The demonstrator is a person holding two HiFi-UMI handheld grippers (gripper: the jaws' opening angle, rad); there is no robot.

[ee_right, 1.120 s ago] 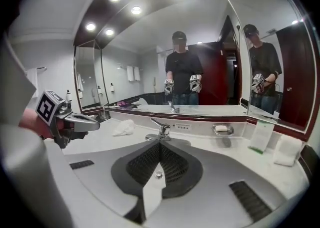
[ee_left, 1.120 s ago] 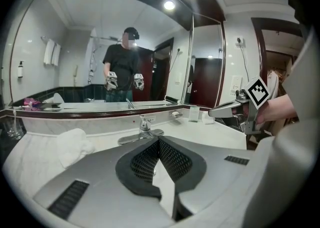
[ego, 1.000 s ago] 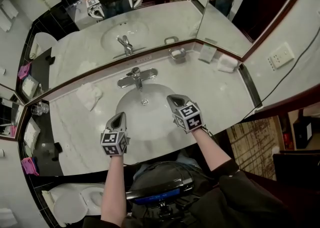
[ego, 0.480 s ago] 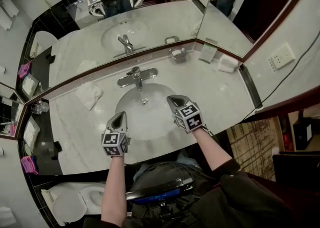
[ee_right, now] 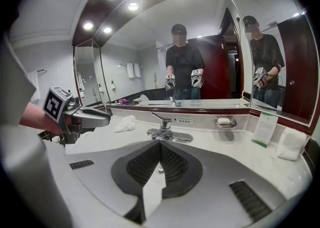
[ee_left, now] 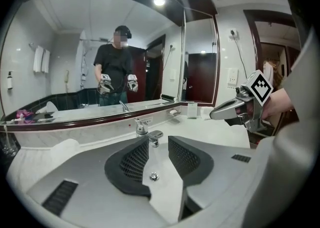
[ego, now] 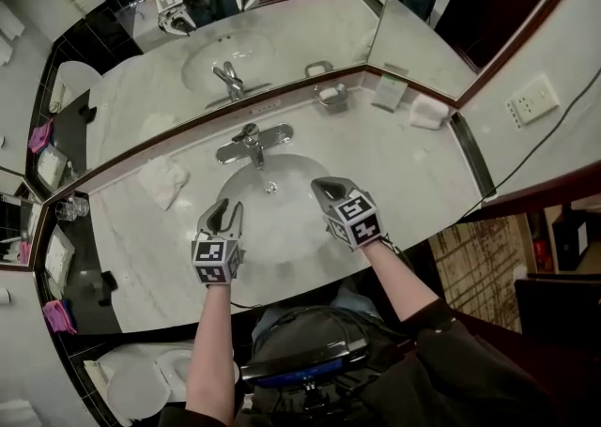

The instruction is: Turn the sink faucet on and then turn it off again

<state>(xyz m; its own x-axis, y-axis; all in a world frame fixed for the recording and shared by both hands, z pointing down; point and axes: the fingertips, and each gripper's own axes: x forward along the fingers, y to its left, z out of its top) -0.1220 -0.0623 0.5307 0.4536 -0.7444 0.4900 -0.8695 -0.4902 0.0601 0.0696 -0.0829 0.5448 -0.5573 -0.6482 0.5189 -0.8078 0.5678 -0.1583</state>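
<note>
The chrome faucet [ego: 252, 142] stands at the back of the oval sink basin [ego: 282, 233], its single lever over the spout; whether water runs I cannot tell. My left gripper [ego: 225, 212] hovers over the basin's near left part, pointing at the faucet [ee_left: 147, 133]. Its jaws have just been opening and stand apart with nothing between them [ee_left: 158, 144]. My right gripper [ego: 319, 187] hangs over the basin's right side, shut and empty [ee_right: 160, 145], well short of the faucet [ee_right: 164, 127]. Each gripper shows in the other's view: the right gripper [ee_left: 220, 113] and the left gripper [ee_right: 102, 117].
A crumpled white cloth [ego: 164, 179] lies on the marble counter left of the basin. A soap dish [ego: 331, 95], a green-edged card [ego: 390, 92] and a folded towel [ego: 430, 114] sit along the mirror. Glasses [ego: 70, 205] stand far left. A toilet [ego: 141, 383] is below left.
The left gripper's jaws have opened from shut, and it has shifted slightly forward over the basin. The right gripper has stayed put.
</note>
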